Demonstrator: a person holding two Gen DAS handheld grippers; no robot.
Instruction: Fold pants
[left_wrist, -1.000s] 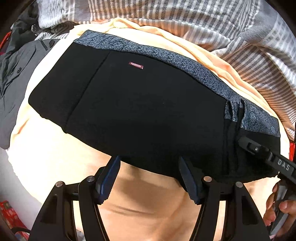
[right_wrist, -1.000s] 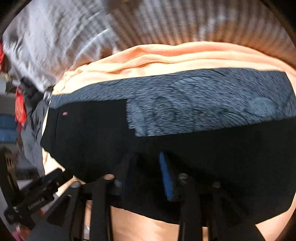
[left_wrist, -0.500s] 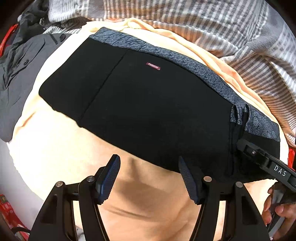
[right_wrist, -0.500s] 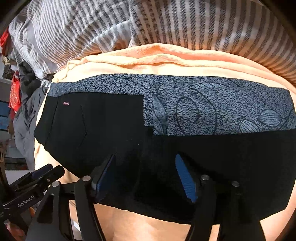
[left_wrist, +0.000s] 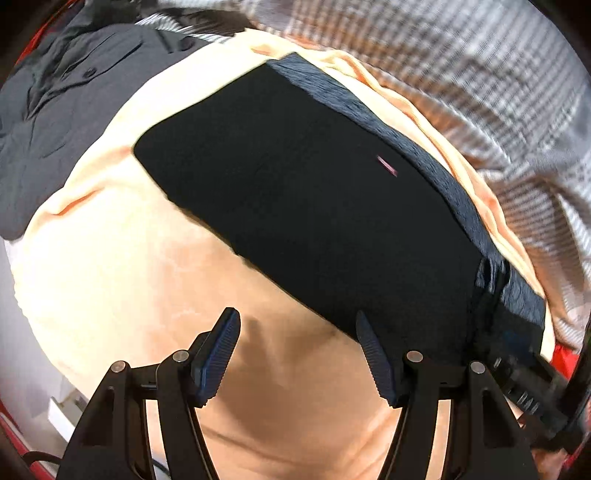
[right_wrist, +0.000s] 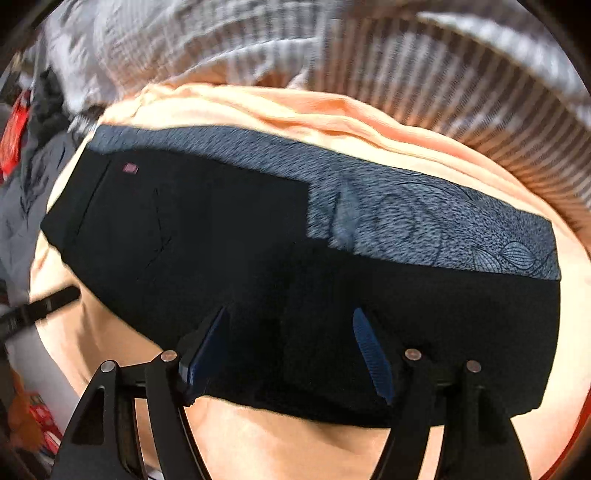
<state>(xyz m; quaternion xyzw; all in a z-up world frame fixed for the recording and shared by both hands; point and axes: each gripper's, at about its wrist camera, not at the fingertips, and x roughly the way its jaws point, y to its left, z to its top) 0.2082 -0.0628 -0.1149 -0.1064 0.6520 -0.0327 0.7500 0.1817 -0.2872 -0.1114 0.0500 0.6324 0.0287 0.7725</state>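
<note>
The black pants (left_wrist: 314, 206) lie folded flat on a peach sheet (left_wrist: 110, 280), with a grey patterned band (right_wrist: 424, 229) along the far edge and a small red label (right_wrist: 130, 168). My left gripper (left_wrist: 297, 325) is open and empty, hovering over the sheet just short of the pants' near edge. My right gripper (right_wrist: 291, 325) is open and empty, its fingers over the near part of the pants. The right gripper's body (left_wrist: 532, 391) shows at the lower right of the left wrist view; the left gripper (right_wrist: 37, 308) shows at the left of the right wrist view.
A grey-and-white striped blanket (left_wrist: 480, 92) lies bunched behind the peach sheet and also shows in the right wrist view (right_wrist: 461, 74). A dark grey shirt (left_wrist: 55, 110) lies to the left of the sheet. Red items (right_wrist: 14, 129) sit at the far left.
The right gripper has opened and let go of the pants fabric. Both grippers have drawn back towards the near edge; the left one has swung to the left.
</note>
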